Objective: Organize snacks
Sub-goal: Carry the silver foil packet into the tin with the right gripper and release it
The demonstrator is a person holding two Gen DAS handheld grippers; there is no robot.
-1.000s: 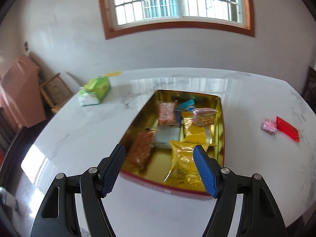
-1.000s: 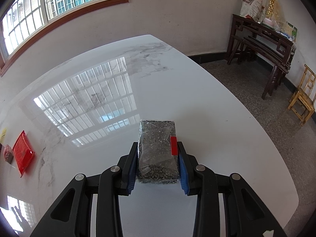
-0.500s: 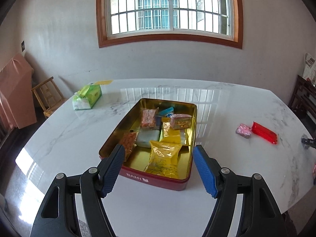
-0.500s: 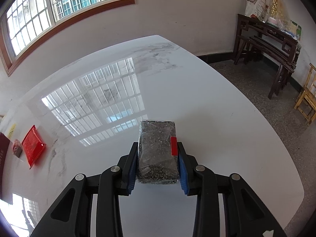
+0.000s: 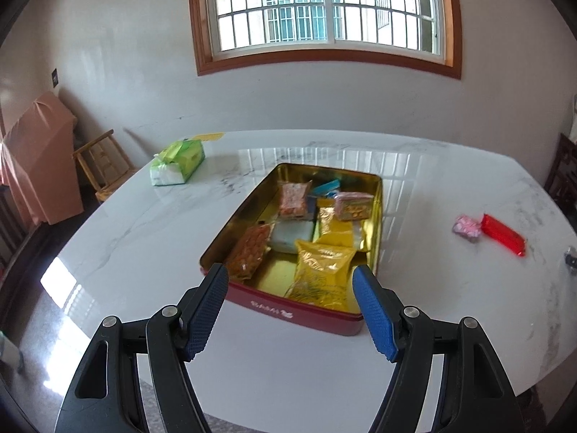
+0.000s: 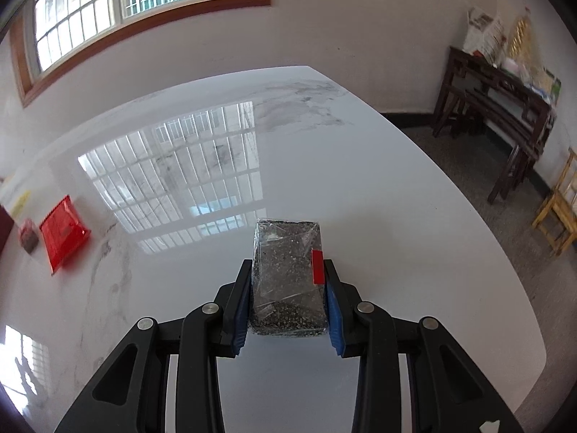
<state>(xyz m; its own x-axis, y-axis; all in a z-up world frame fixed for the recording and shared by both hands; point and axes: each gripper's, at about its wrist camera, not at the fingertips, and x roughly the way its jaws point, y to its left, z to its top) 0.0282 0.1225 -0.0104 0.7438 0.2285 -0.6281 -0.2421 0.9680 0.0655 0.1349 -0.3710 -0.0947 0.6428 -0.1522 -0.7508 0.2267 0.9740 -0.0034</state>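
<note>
A red tin with a gold inside (image 5: 303, 312) stands on the white marble table and holds several snack packets, among them a yellow one (image 5: 322, 278) and an orange one (image 5: 249, 252). My left gripper (image 5: 290, 285) hangs open just before the tin's near wall, with nothing between its blue pads. My right gripper (image 6: 287, 281) is shut on a dark speckled snack block in clear wrap (image 6: 286, 274), held above the table. A red packet (image 5: 503, 234) (image 6: 63, 232) and a small pink packet (image 5: 467, 228) (image 6: 28, 240) lie loose on the table, right of the tin.
A green tissue pack (image 5: 178, 162) sits at the table's far left. A wooden chair (image 5: 102, 166) and a brown covered object (image 5: 39, 173) stand beyond that edge. A dark wooden side table (image 6: 501, 115) and another chair (image 6: 559, 209) stand on the floor past the right edge.
The left gripper has drawn back from over the tin, so the whole tin now shows. The right gripper has swung slightly, bringing the red packet further into view; its hold on the block is unchanged.
</note>
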